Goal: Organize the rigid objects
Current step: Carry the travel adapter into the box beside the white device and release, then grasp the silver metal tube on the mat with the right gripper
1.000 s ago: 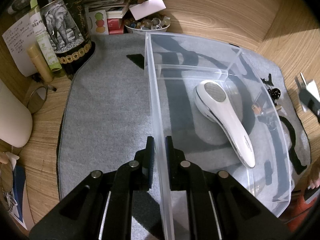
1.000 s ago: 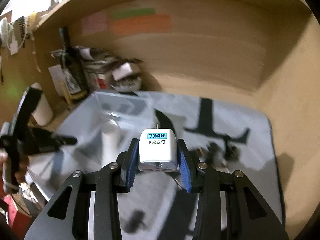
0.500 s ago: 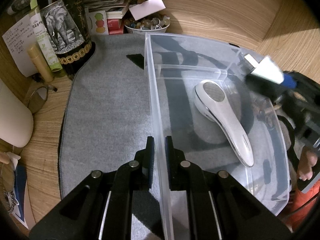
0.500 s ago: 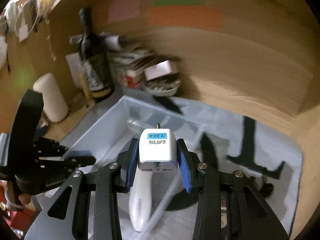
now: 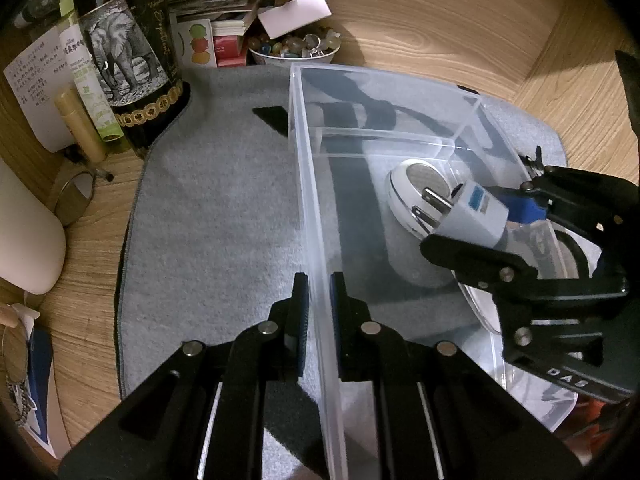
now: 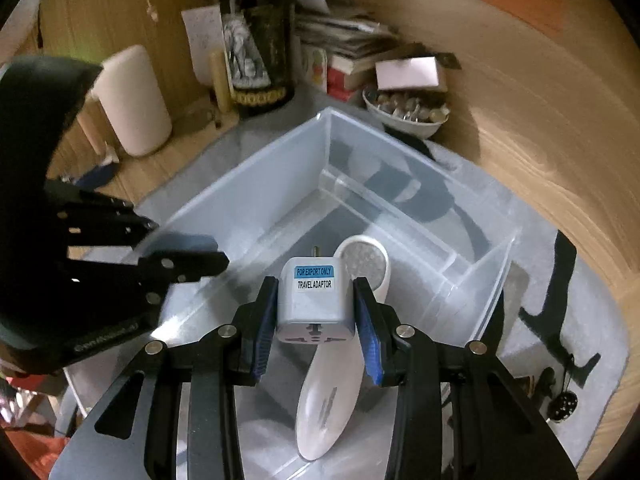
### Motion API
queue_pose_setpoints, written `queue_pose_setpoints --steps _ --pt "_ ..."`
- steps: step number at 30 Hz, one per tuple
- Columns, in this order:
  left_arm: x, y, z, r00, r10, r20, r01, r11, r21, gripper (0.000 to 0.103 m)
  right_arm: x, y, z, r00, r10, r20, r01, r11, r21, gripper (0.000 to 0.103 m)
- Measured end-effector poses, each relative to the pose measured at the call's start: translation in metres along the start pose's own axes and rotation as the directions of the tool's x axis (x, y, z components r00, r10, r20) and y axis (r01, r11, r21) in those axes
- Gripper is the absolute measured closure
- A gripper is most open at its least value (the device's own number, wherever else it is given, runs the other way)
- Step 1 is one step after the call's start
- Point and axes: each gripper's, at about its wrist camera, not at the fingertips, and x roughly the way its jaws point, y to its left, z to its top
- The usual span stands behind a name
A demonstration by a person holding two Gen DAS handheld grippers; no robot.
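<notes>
While the clear bin (image 5: 316, 240) is pinched at its wall by the left hand-held gripper (image 5: 318, 304), the travel adaptor (image 6: 314, 296) is clamped in the right hand-held gripper (image 6: 316, 320) above the bin, and a lowering and release beside the white shaver (image 6: 332, 392) is called for.

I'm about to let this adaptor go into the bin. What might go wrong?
1. The adaptor hangs over the white shaver in the bin; dropped, it could strike it.
2. If the left gripper on the bin wall slips, the bin may shift.
</notes>
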Motion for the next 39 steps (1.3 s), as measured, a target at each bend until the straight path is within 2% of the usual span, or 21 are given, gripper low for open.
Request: queue_pose_setpoints --steps 2,4,6,14,18,21,25,28,32,36,39 --pt "0.000 0.000 0.000 1.000 0.002 0.000 -0.002 1.000 0.001 0.093 0.001 0.000 0.000 1.000 -0.010 -0.001 0.010 1.000 -0.002 0.068" --pt "0.000 -0.001 0.000 1.000 0.002 0.000 -0.002 1.000 0.001 0.093 0.000 0.001 0.000 1.000 -0.003 0.008 0.003 1.000 0.005 0.057" --pt "0.000 0.000 0.000 1.000 0.001 0.000 -0.001 1.000 0.001 0.093 -0.004 0.001 0.000 0.999 -0.010 0.031 0.010 1.000 0.010 0.052" --pt "0.001 0.001 0.001 1.000 -0.001 0.000 0.001 1.000 -0.006 0.093 -0.037 -0.012 0.001 0.989 -0.072 0.129 0.065 0.996 0.063 0.052" --pt "0.001 0.001 0.001 1.000 -0.003 -0.001 0.003 1.000 -0.007 0.093 -0.059 -0.028 -0.001 0.976 -0.120 0.182 0.098 0.988 0.121 0.051" --pt "0.001 0.001 0.001 1.000 -0.003 -0.001 0.003 1.000 -0.007 0.093 -0.078 -0.046 -0.006 0.959 -0.174 0.224 0.132 0.973 0.188 0.043" --pt "0.001 0.002 0.001 1.000 -0.003 0.000 0.003 1.000 -0.006 0.093 -0.101 -0.072 -0.017 0.943 -0.218 0.253 0.144 0.949 0.281 0.042" --pt "0.001 0.002 0.001 1.000 -0.003 0.000 0.003 1.000 -0.004 0.093 -0.111 -0.089 -0.027 0.925 -0.288 0.246 0.201 0.923 0.327 0.042" --pt "0.001 0.002 0.001 1.000 -0.002 0.000 0.002 1.000 -0.004 0.093 -0.111 -0.112 -0.045 0.915 -0.349 0.201 0.256 0.889 0.379 0.041" --pt "0.001 0.002 0.001 1.000 -0.003 0.000 0.003 1.000 -0.005 0.093 -0.089 -0.137 -0.067 0.932 -0.347 0.109 0.271 0.861 0.430 0.041" --pt "0.001 0.002 0.001 1.000 -0.001 0.000 0.001 1.000 -0.004 0.093 -0.073 -0.142 -0.085 0.948 -0.312 0.059 0.256 0.862 0.438 0.041"
